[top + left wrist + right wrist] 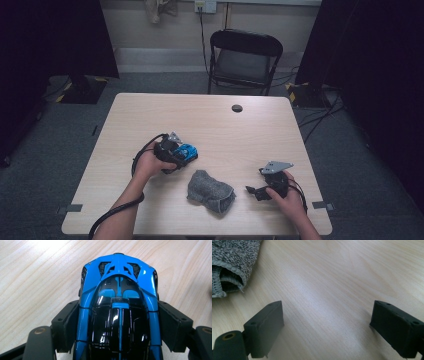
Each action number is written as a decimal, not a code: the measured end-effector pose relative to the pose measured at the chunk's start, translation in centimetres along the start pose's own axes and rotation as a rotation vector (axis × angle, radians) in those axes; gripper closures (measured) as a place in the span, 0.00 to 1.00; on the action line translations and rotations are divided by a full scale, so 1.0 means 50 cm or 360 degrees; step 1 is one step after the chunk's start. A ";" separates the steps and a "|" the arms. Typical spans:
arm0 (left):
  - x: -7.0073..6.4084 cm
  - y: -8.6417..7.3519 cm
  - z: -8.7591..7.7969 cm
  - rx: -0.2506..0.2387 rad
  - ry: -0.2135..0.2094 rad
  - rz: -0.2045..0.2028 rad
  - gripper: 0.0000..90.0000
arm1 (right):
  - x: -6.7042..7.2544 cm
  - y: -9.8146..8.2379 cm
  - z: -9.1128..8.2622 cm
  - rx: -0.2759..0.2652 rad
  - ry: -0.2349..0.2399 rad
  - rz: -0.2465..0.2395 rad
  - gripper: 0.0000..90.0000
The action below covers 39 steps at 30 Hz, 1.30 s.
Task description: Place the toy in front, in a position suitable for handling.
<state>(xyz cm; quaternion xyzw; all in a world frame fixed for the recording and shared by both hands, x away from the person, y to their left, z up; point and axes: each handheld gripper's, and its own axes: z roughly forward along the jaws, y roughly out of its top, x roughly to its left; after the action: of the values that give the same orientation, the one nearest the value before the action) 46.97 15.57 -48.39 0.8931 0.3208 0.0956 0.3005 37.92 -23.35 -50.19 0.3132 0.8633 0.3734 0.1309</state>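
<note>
Toy car front hidden between left gripper's fingers.

Between the black jaws of the left gripper sits a toy car, glossy bright blue along its flanks and ribs, with a shiny black canopy split by a thin blue stripe. The worktop is pale beige with fine wood grain. Beyond the left black jaw of the right gripper lies a cloth, knitted in speckled grey and white with a lighter grey hem.
</note>
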 end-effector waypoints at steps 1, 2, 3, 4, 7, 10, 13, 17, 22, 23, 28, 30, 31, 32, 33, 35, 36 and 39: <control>0.000 0.000 0.000 -0.0004 0.0007 -0.0004 0.29 | 0.000 0.000 0.000 0.0000 -0.0001 0.0000 0.11; 0.000 0.000 0.000 -0.0003 0.0008 -0.0011 0.29 | 0.000 0.000 0.000 0.0000 -0.0001 0.0000 0.11; 0.000 0.001 0.000 -0.0005 0.0018 -0.0019 0.29 | 0.000 0.000 0.000 0.0000 -0.0001 0.0001 0.11; 0.000 0.001 0.000 -0.0005 0.0018 -0.0019 0.29 | 0.000 0.000 0.000 0.0000 -0.0001 0.0001 0.11; 0.000 0.007 -0.005 -0.0034 0.0051 -0.0036 0.29 | 0.000 0.000 0.000 0.0000 -0.0002 0.0001 0.11; -0.004 0.018 -0.008 -0.0017 0.0057 -0.0021 0.29 | 0.000 0.000 0.000 0.0000 -0.0001 0.0001 0.11; -0.007 0.030 -0.008 -0.0015 0.0049 -0.0026 0.30 | -0.001 0.000 0.000 0.0000 -0.0002 0.0002 0.11; -0.016 0.053 -0.006 -0.0004 0.0072 0.0036 0.30 | -0.001 0.000 0.000 0.0000 -0.0003 0.0002 0.11; -0.028 0.079 0.007 0.0026 0.0081 0.0072 0.30 | -0.001 0.000 0.001 -0.0001 -0.0003 0.0002 0.11; -0.029 0.082 0.010 0.0025 0.0066 0.0073 0.30 | -0.001 0.000 0.000 0.0000 -0.0003 0.0002 0.11; -0.040 0.107 0.028 0.0063 0.0052 0.0120 0.30 | -0.001 0.000 0.001 0.0000 -0.0003 0.0002 0.12; -0.041 0.116 0.036 0.0076 0.0040 0.0134 0.30 | -0.001 0.000 0.001 0.0000 -0.0003 0.0002 0.11; -0.041 0.119 0.040 0.0080 0.0032 0.0123 0.30 | -0.001 0.000 0.001 -0.0001 -0.0003 0.0002 0.11; -0.040 0.122 0.044 0.0086 0.0029 0.0120 0.30 | -0.001 0.000 0.001 0.0000 -0.0003 0.0002 0.11; -0.039 0.124 0.048 0.0094 0.0026 0.0113 0.30 | -0.001 0.001 0.001 0.0000 -0.0004 0.0003 0.11; -0.037 0.129 0.055 0.0102 0.0017 0.0101 0.30 | -0.001 0.000 0.001 0.0000 -0.0003 0.0002 0.12; -0.037 0.129 0.055 0.0102 0.0017 0.0101 0.30 | -0.001 0.000 0.001 0.0000 -0.0003 0.0002 0.12; -0.038 0.138 0.066 0.0117 0.0021 0.0100 0.30 | -0.001 0.000 0.001 -0.0001 -0.0004 0.0002 0.12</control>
<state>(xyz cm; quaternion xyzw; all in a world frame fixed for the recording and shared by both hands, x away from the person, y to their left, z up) 50.23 8.56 -46.89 0.9126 0.2977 0.0989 0.2622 37.97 -23.34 -50.19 0.3143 0.8628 0.3733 0.1317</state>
